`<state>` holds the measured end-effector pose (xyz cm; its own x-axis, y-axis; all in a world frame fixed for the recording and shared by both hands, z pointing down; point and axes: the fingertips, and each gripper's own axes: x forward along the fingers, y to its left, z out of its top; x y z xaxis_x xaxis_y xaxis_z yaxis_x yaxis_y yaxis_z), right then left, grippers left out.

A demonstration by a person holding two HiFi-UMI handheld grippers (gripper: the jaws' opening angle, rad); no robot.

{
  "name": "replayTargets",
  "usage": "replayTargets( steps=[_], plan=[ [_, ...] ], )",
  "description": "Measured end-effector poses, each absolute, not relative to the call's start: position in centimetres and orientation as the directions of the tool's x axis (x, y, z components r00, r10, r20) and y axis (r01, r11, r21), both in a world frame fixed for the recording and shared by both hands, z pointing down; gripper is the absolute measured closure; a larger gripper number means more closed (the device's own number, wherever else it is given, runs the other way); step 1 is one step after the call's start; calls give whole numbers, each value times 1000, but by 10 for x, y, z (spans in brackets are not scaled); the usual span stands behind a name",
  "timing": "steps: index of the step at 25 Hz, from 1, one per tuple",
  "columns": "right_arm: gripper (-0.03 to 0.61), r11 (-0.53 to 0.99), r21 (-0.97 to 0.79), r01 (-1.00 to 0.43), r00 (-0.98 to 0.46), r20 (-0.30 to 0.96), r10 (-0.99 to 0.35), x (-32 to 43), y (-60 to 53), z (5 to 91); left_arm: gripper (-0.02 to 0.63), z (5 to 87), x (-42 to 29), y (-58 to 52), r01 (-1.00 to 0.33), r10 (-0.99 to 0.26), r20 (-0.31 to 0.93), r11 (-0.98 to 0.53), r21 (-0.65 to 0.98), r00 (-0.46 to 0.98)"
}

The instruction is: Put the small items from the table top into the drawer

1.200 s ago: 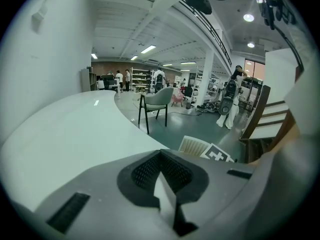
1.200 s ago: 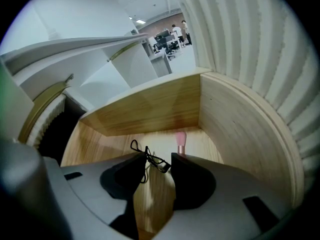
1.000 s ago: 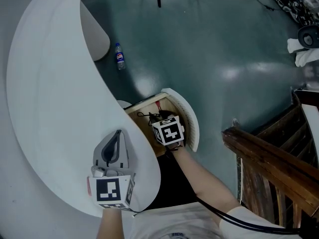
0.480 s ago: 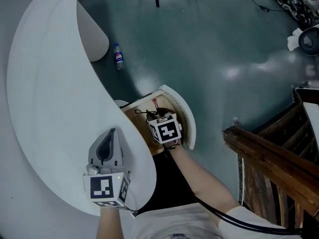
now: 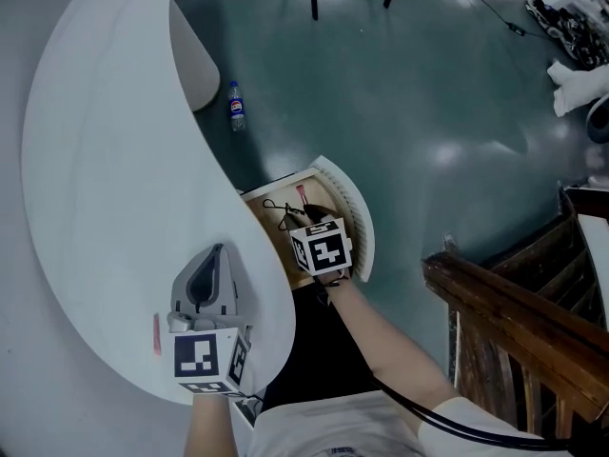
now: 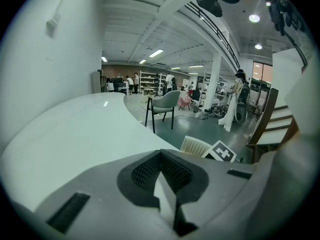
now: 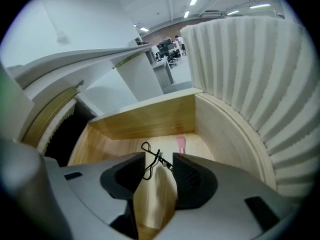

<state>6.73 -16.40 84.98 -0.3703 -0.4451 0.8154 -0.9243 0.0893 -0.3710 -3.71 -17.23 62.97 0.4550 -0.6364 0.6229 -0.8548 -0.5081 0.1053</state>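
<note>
Drawer (image 5: pixel 354 219) is open at the right of the white table (image 5: pixel 95 208), and 2 small items already lie on its wooden floor: a black wire-looped tool (image 7: pixel 149 160), possibly an eyelash curler, and farther in, a small pink piece (image 7: pixel 180 144). Right gripper (image 7: pixel 159 176) hangs over the drawer, jaws apart, nothing between them. Left gripper (image 6: pixel 162 171) sits over the table, jaws closed, empty. Just left of it lies 1 thin red sliver (image 5: pixel 157 334), probably all that remains.
</note>
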Motion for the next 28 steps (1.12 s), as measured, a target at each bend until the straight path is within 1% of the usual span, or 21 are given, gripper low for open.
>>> replayTargets(
  steps=[5, 11, 16, 21, 28],
  plan=[
    [408, 104, -375, -921, -380, 808, -450, 66, -166, 842, 594, 621, -48, -160, -866, -656, 616, -492, 89, 436],
    [408, 112, -402, -909, -400, 763, -508, 63, -161, 810, 594, 606, -59, -140, -882, -688, 598, -467, 69, 411],
    [408, 161, -407, -899, -424, 717, -553, 60, -150, 762, 594, 582, -62, -112, -894, -717, 578, -445, 51, 390],
    [408, 219, -382, -898, -434, 687, -582, 70, -115, 704, 594, 552, -67, -71, -918, -743, 555, -382, 108, 374],
    [410, 306, -336, -891, -454, 614, -646, 85, -77, 610, 594, 500, -68, -34, -930, -796, 499, -363, 61, 343]
  ],
)
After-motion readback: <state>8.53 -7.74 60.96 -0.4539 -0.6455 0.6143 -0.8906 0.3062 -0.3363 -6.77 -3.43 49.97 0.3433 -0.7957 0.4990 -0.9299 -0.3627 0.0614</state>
